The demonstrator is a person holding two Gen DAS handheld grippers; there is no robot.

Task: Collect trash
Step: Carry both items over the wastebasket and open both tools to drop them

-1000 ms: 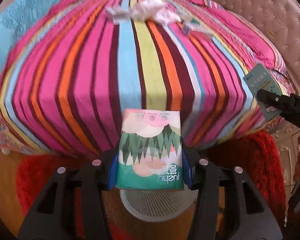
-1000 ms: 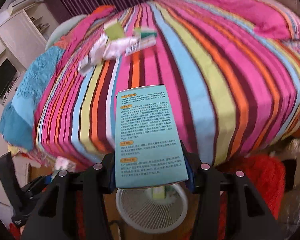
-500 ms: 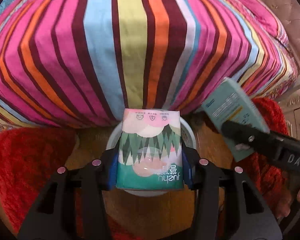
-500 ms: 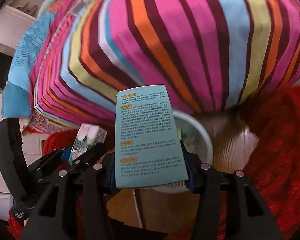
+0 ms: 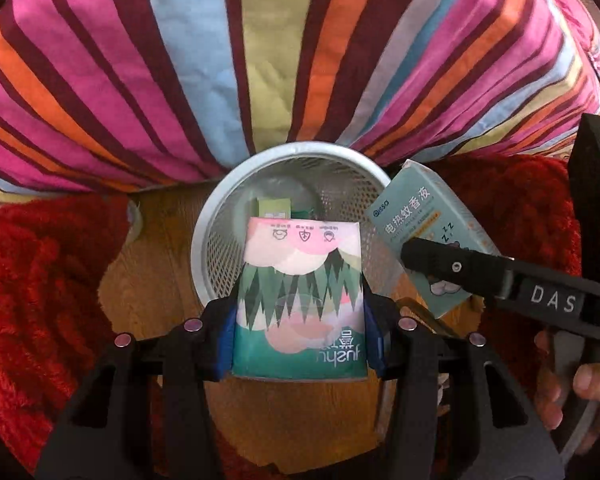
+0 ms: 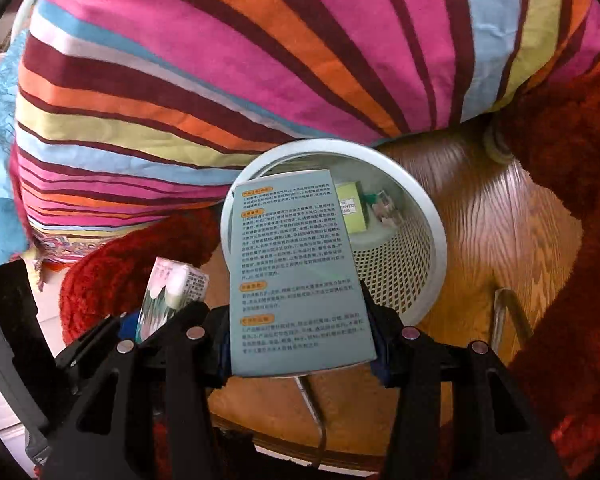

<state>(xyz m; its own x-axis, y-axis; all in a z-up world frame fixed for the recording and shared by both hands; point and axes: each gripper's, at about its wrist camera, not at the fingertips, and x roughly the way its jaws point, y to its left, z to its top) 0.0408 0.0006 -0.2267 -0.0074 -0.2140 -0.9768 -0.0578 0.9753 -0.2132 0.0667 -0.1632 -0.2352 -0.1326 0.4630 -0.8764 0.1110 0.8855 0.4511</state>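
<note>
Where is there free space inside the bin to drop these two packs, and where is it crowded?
The near half of the round silver mesh wastebasket, by its perforated wall, looks bare. The far side is crowded: a yellow-green carton and small wrappers lie there. The forest-print tissue pack and pale teal printed box hang above the rim.

Your left gripper (image 5: 300,328) clamps the tissue pack (image 5: 300,300) above the basket (image 5: 216,216); the box (image 5: 424,232) (right gripper's (image 6: 300,344)) sits right of it, bedspread (image 5: 260,60) beyond.
</note>
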